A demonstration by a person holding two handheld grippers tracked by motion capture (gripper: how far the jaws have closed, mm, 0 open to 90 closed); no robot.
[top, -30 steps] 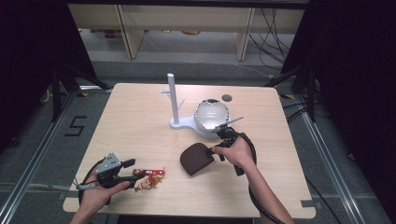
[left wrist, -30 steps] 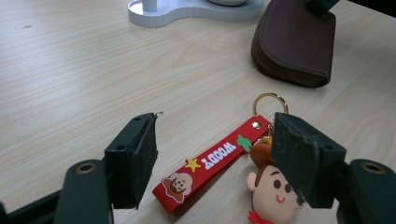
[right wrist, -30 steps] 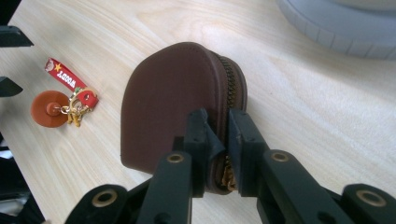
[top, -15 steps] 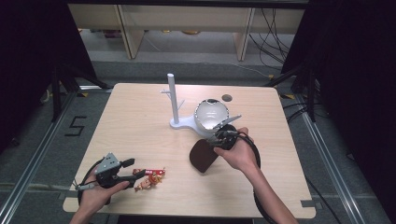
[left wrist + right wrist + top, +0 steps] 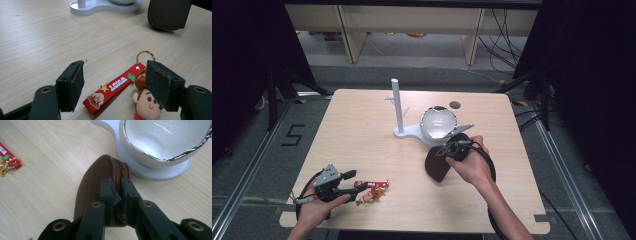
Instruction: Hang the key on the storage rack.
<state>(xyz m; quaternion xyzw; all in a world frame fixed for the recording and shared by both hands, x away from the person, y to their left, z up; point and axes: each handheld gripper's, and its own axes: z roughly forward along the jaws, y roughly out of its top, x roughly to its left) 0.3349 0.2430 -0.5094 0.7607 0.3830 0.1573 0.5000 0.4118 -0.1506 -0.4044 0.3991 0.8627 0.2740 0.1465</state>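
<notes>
At the near edge of a pale wooden table (image 5: 362,140), a person's left hand (image 5: 314,210) rests with the left gripper (image 5: 358,186), its jaws standing wide apart and gripping nothing. Between them, seen in the left gripper view, lies a red keychain strap (image 5: 113,86) lettered "WOODY", with a gold ring (image 5: 145,55) at its far end and a cartoon-face charm (image 5: 146,102) whose right side is hidden behind one jaw and whose lower part is cut off by the frame's bottom edge. Whether the pads touch the strap cannot be made out. From the high view the keychain (image 5: 372,191) is a small red and yellow tangle, its details too fine to read.

Farther in, the right hand (image 5: 472,162) holds the right gripper (image 5: 443,151), its jaws pressed together on the zippered edge of a brown leather pouch (image 5: 96,182). The pouch (image 5: 437,167) stands on edge, lifted at the gripped side; whether its lower edge touches the table is unclear. Its far part is cut off in the left gripper view.

Just beyond sits a white bowl (image 5: 438,122) with a silver rim on a white stand (image 5: 404,131) bearing an upright post (image 5: 396,102). The bowl's top is cut off in the right gripper view.
</notes>
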